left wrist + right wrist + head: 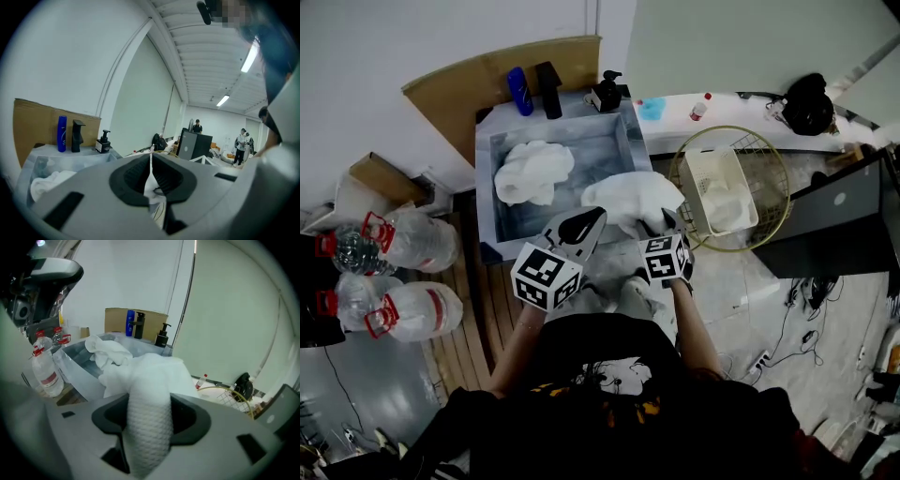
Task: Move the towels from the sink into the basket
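A steel sink (pixel 628 141) holds one crumpled white towel (pixel 532 171). A second white towel (pixel 630 200) is bunched over the sink's front right corner. My right gripper (pixel 649 225) is shut on this towel, and its waffle weave (pixel 150 380) fills the space between the pads of the right gripper (pixel 149 416). My left gripper (pixel 598 216) sits just left of that towel, apart from it. In its own view the left gripper (pixel 150 171) has its pads together with nothing clearly between them. The gold wire basket (pixel 769 150) stands to the right of the sink.
A white bin (pixel 719 190) sits inside the basket. A blue bottle (pixel 518 91), a black faucet (pixel 548 89) and a soap dispenser (pixel 607 92) line the sink's back edge. Large water bottles (pixel 412 239) stand on the left, and a dark cabinet (pixel 834 216) on the right.
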### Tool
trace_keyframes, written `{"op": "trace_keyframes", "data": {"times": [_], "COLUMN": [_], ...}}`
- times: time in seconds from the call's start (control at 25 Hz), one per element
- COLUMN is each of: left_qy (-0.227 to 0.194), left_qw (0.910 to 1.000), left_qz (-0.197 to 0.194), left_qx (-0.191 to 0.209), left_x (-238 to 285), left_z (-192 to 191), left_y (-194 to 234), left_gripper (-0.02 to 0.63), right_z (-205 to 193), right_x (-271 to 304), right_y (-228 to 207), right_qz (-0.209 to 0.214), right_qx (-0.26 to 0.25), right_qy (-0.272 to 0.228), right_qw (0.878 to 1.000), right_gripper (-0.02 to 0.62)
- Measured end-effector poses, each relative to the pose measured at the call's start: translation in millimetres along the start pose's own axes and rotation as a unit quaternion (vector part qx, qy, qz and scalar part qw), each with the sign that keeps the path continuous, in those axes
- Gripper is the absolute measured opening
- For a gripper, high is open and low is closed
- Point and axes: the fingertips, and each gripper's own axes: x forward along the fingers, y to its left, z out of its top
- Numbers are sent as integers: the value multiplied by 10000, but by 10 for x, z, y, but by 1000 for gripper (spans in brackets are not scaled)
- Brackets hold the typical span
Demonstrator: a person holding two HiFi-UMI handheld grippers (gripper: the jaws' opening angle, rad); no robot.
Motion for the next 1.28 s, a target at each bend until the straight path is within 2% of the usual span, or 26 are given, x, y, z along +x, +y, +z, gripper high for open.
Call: {"op": "trace_keyframes", "data": {"times": [0.2,0.44,0.64,0.96,1.28], "left_qy": [-33,1,34,81,165], "left_qw": [10000,9997,9993,9983,9960], "left_qz": [-74,-198,-333,-531,-806], "left_qx": [45,109,147,223,337], "left_x": [11,77,206,584,1232], "left_z": [50,67,113,224,349], "left_y": [-62,-155,-223,-365,-645], "left_gripper": [15,15,15,15,15], "right_z": [105,313,590,887,682], "right_x": [-145,-462,-785,-1252,-1314], "right_y": [-40,-147,-399,-1106,-1972], "right_qz": [1,-88,-212,-550,-822], "right_qx": [88,178,478,825,1344], "right_qy": [-181,-638,-1197,-1853,-1943], "right_qw": [9998,9978,9914,9777,9682], "right_gripper": [182,169,167,167,167]}}
